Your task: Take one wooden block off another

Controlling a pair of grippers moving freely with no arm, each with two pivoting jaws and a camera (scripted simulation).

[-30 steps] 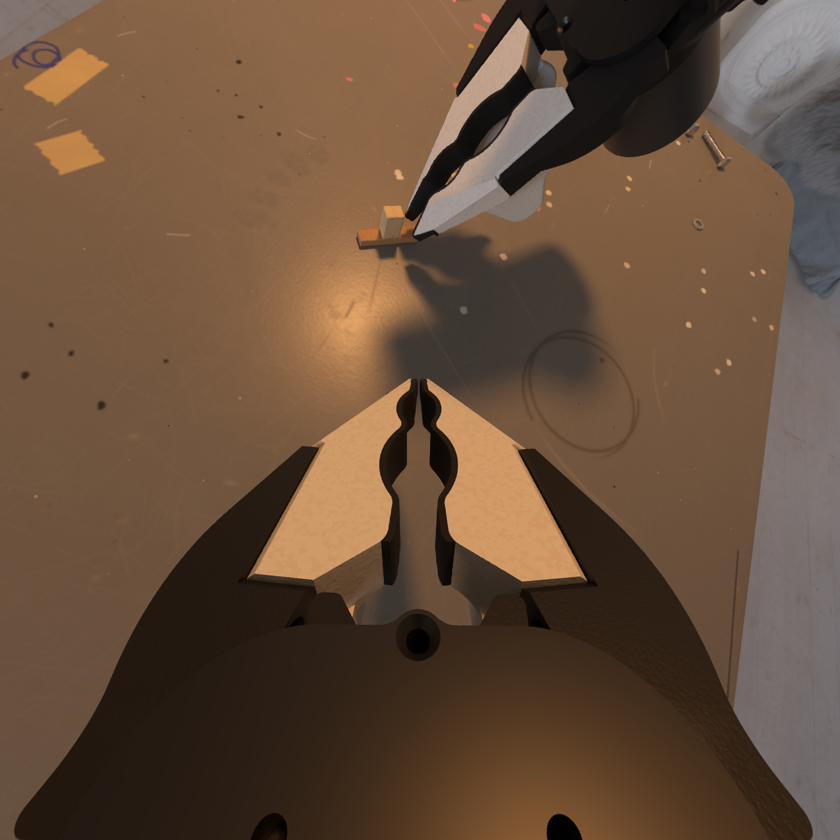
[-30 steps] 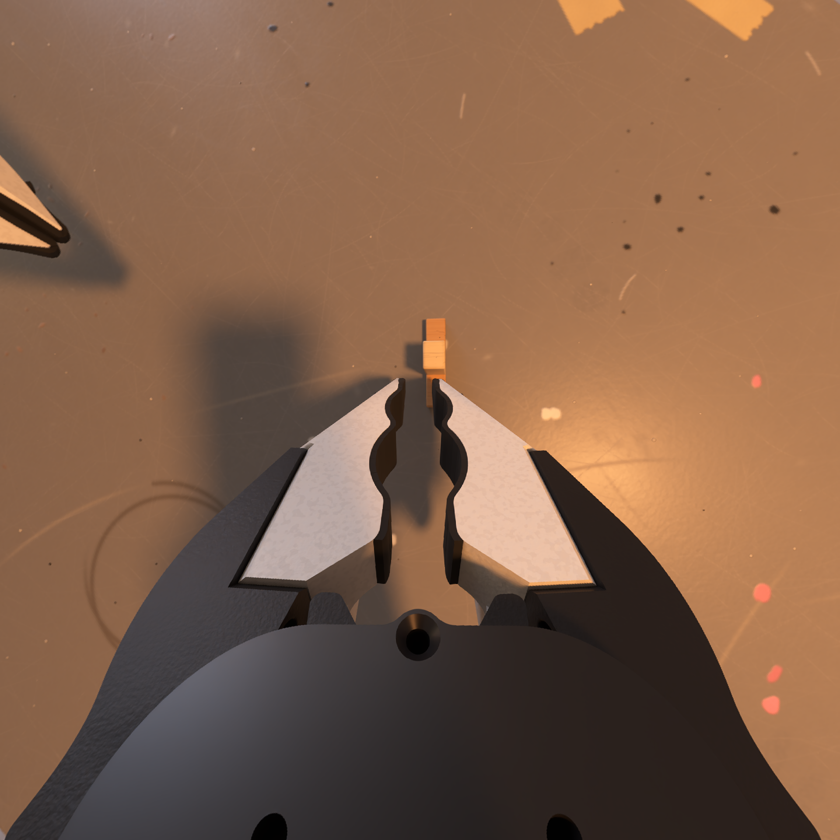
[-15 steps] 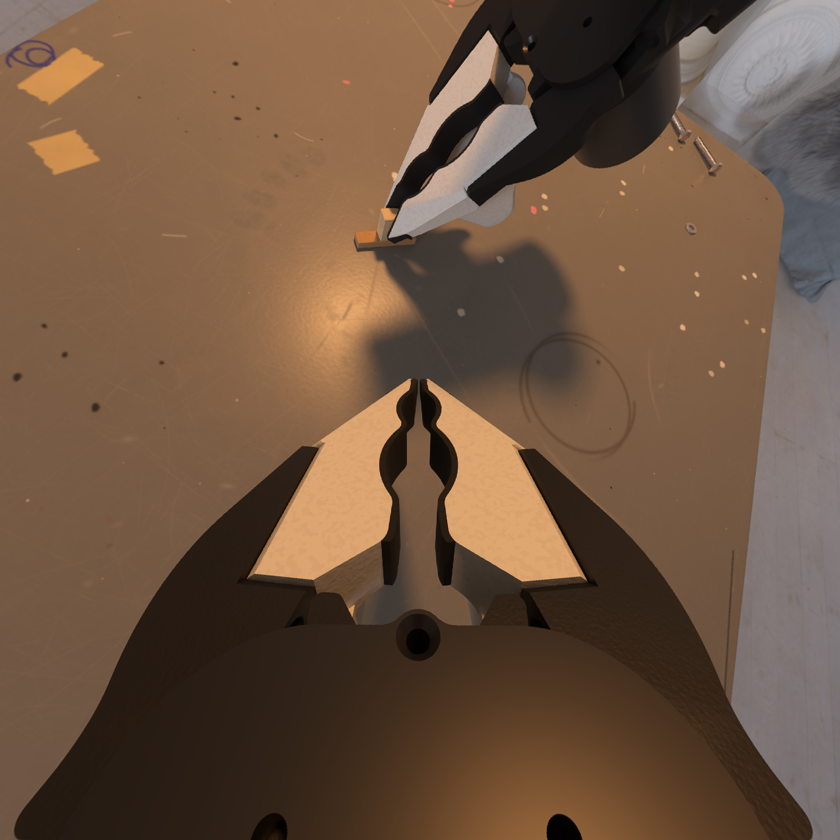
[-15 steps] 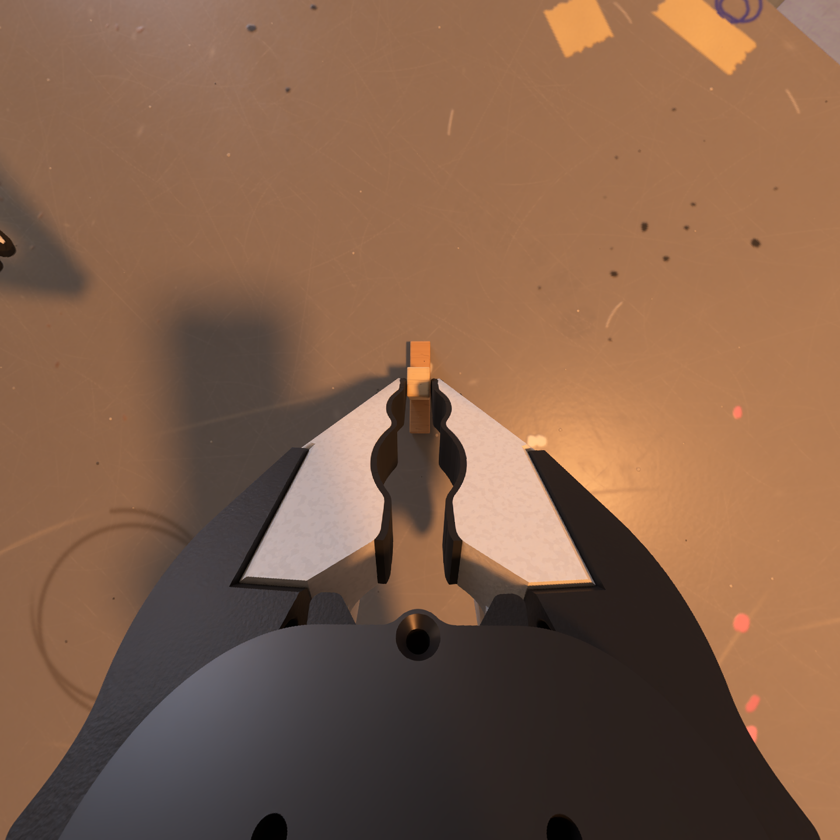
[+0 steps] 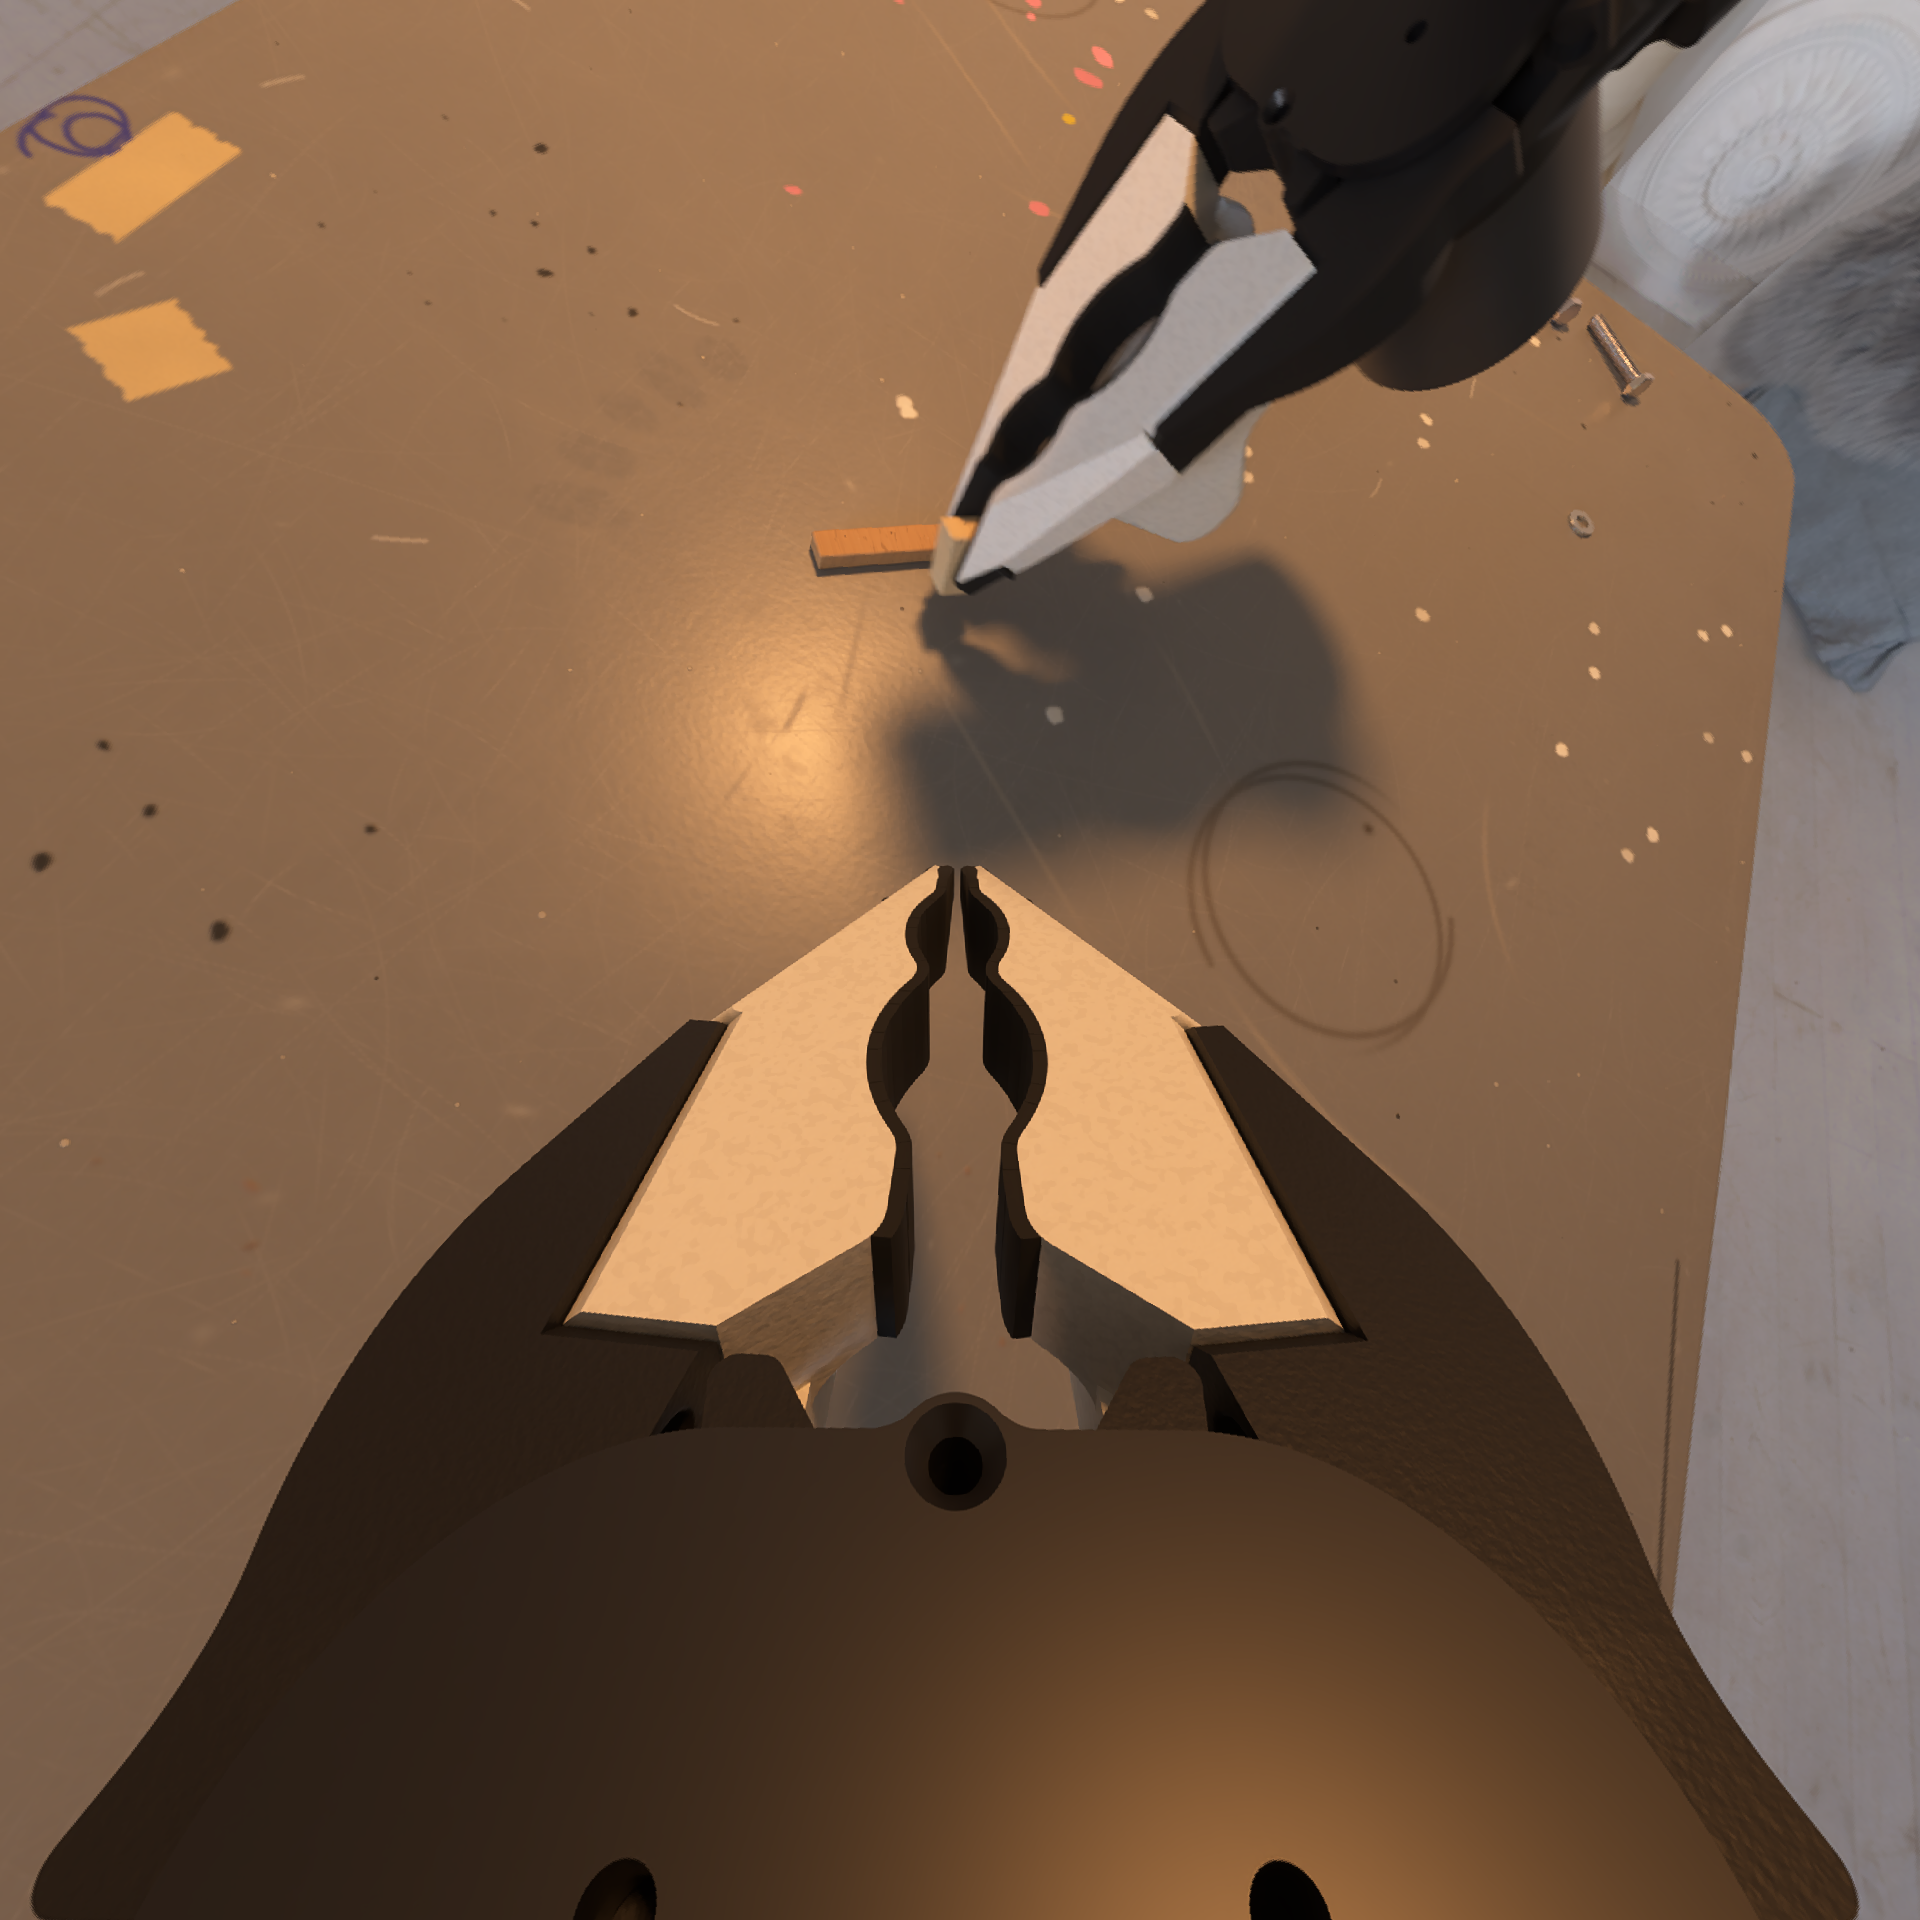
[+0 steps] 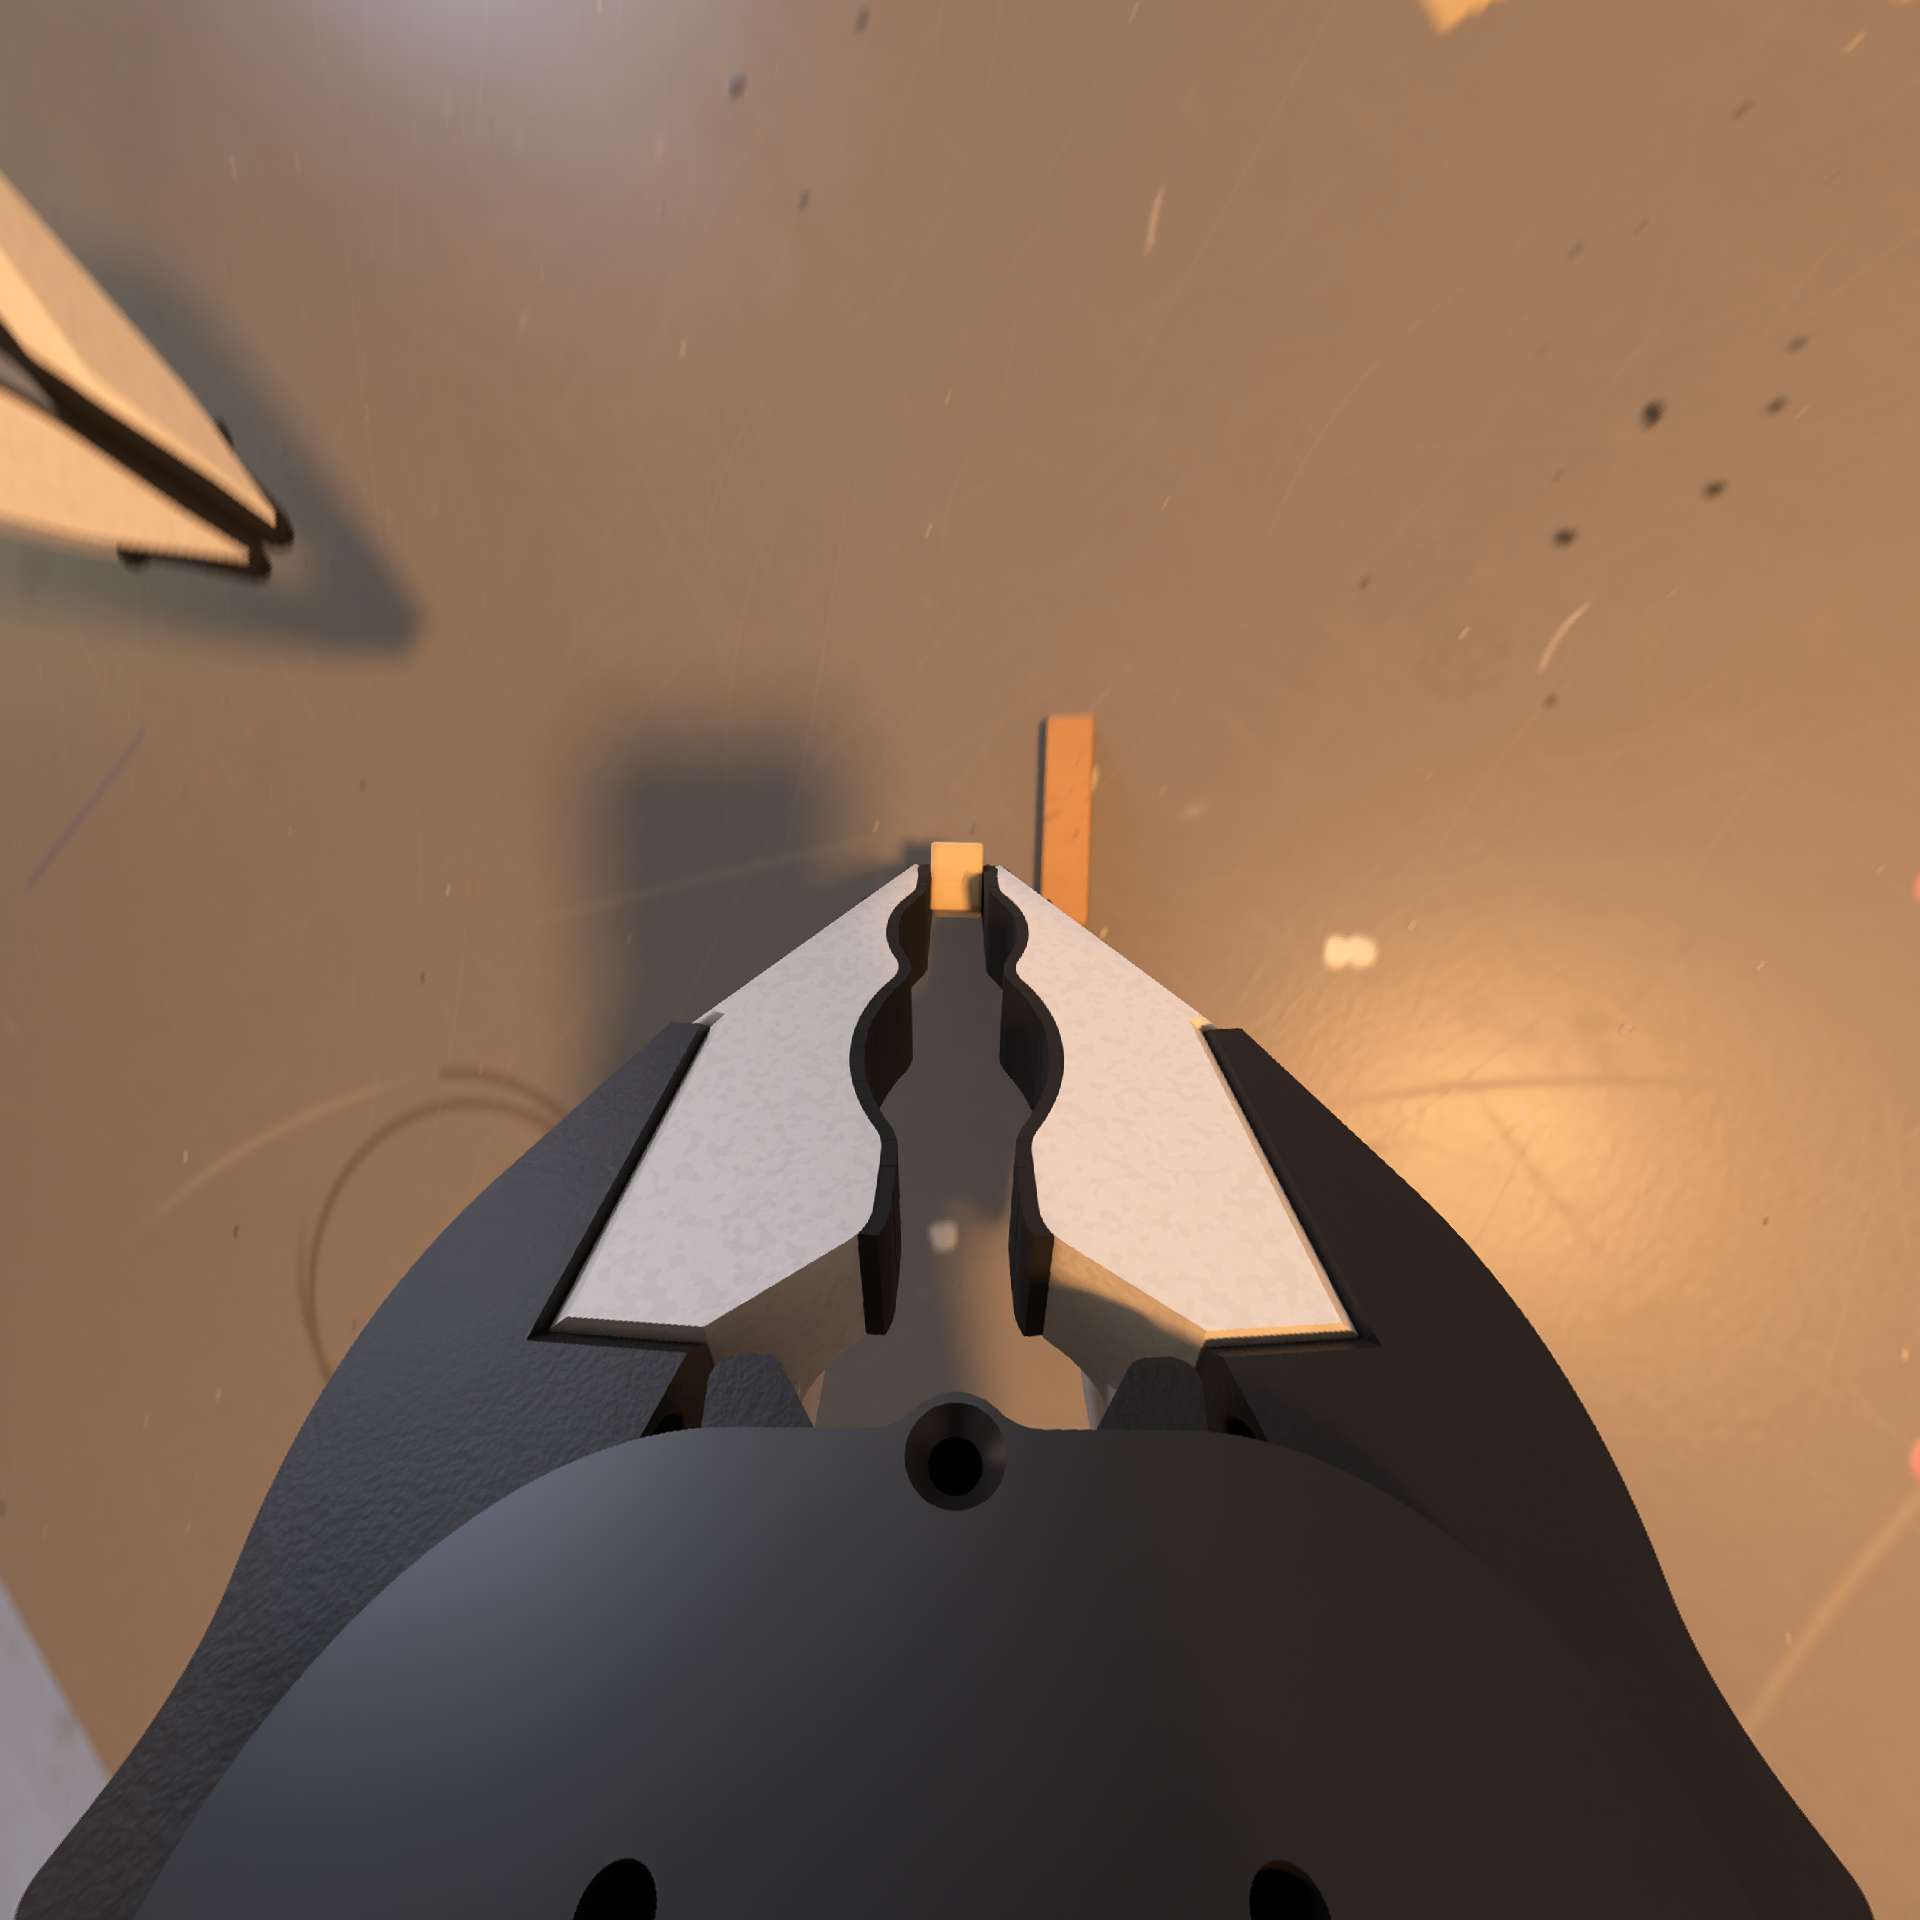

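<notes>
A flat orange wooden block [image 5: 875,544] lies on the brown table; it also shows in the right wrist view [image 6: 1067,810]. A small pale wooden cube [image 6: 956,878] sits between the fingertips of my right gripper [image 6: 956,883], which is shut on it. In the left wrist view the cube [image 5: 956,532] shows at the tips of the right gripper [image 5: 961,566], just off the right end of the orange block and no longer on top of it. My left gripper [image 5: 956,873] is shut and empty, hovering nearer the table's front. Its fingers [image 6: 135,488] show at the left of the right wrist view.
Two tan tape patches [image 5: 140,187] lie at the table's far left. Screws [image 5: 1616,358] and a washer [image 5: 1580,523] lie near the far right corner. A white moulded thing [image 5: 1766,177] and grey cloth [image 5: 1860,540] sit beyond the table's right edge [image 5: 1704,1143].
My right gripper closed on the pale cube and carried it off the orange block, to that block's right end. The left gripper stayed shut and roughly in place.
</notes>
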